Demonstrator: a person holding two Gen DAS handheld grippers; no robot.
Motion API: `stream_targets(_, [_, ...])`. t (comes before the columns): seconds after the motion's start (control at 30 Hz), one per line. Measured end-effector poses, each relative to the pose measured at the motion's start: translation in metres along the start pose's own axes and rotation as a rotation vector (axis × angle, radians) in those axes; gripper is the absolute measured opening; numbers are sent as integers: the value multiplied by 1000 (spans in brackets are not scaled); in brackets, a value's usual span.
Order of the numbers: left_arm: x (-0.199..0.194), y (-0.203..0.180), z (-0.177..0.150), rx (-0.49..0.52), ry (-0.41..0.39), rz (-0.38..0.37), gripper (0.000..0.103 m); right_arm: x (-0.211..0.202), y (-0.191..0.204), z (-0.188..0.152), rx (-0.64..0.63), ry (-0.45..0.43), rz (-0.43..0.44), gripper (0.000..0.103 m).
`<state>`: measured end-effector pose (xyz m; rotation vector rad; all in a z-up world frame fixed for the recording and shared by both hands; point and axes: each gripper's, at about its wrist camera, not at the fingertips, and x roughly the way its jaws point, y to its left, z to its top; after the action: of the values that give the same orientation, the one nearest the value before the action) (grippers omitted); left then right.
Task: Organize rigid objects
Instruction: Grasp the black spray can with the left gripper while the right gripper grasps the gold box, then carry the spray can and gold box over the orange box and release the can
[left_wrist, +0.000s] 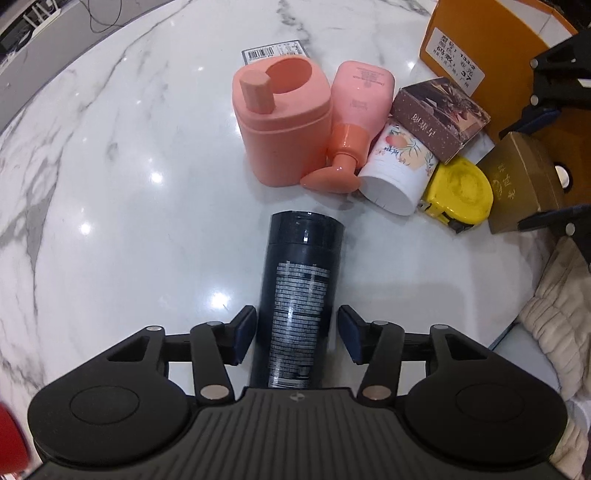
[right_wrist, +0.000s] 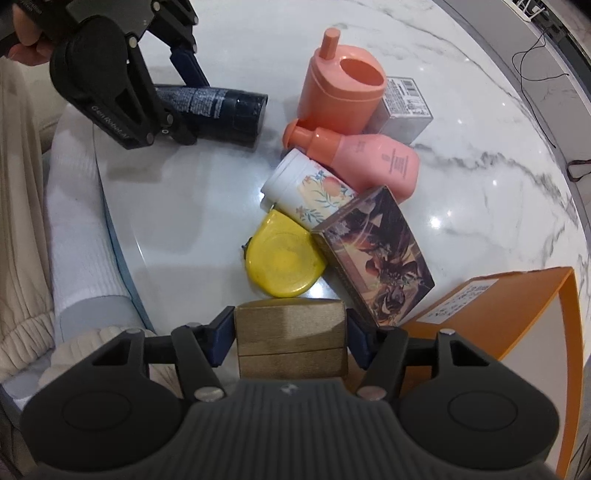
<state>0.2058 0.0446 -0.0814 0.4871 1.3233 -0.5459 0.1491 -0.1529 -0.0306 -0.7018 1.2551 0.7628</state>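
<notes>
A black cylindrical bottle (left_wrist: 297, 291) lies on the marble table between the fingers of my left gripper (left_wrist: 297, 334), which is open with small gaps on both sides. It also shows in the right wrist view (right_wrist: 221, 109) with the left gripper (right_wrist: 177, 92) around it. My right gripper (right_wrist: 290, 341) is shut on a gold-brown box (right_wrist: 291, 341), seen from the left as well (left_wrist: 524, 181). Ahead lie a pink canister (left_wrist: 282, 122), a pink pump bottle (left_wrist: 354, 122), a white floral tube (left_wrist: 397, 170), a yellow tape measure (left_wrist: 458, 194) and a patterned card box (left_wrist: 439, 116).
An orange cardboard box (left_wrist: 491, 48) stands at the right, also in the right wrist view (right_wrist: 517, 314). A grey barcoded box (right_wrist: 404, 107) sits behind the canister. The person's leg in a white sock (right_wrist: 77, 229) is beside the table's edge.
</notes>
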Motion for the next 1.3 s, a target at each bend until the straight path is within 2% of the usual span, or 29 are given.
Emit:
stream_targets(0.03, [-1, 0, -1, -3, 2, -4, 49, 0, 1, 0, 2, 2, -4, 61])
stream_targets(0.17, [-10, -7, -4, -14, -4, 28, 47, -7, 5, -2, 4, -11, -16, 61])
stream_targets(0.27, [-26, -14, -9, -33, -41, 14, 47, -20, 9, -6, 18, -44, -30, 61])
stream_targets(0.37, [-44, -21, -13, -44, -83, 31, 47, -36, 12, -8, 32, -93, -42, 61])
stream_targets(0.63, [-99, -48, -17, -44, -237, 79, 47, -94, 19, -27, 105, -264, -109, 60])
stream_targets(0.8, [-140, -77, -10, -15, -351, 86, 47, -129, 11, -49, 171, -361, -185, 60])
stream_targets(0.93, [-172, -110, 3, 24, -441, 43, 47, -151, -7, -77, 251, -414, -247, 60])
stream_targets(1.07, [-192, -145, 24, 57, -488, -55, 47, -164, -26, -112, 335, -412, -302, 61])
stream_targets(1.17, [-193, -173, 48, 93, -505, -115, 47, -160, -40, -137, 388, -386, -329, 61])
stream_targets(1.3, [-179, -209, 83, 144, -518, -144, 47, -148, -58, -168, 457, -356, -349, 60])
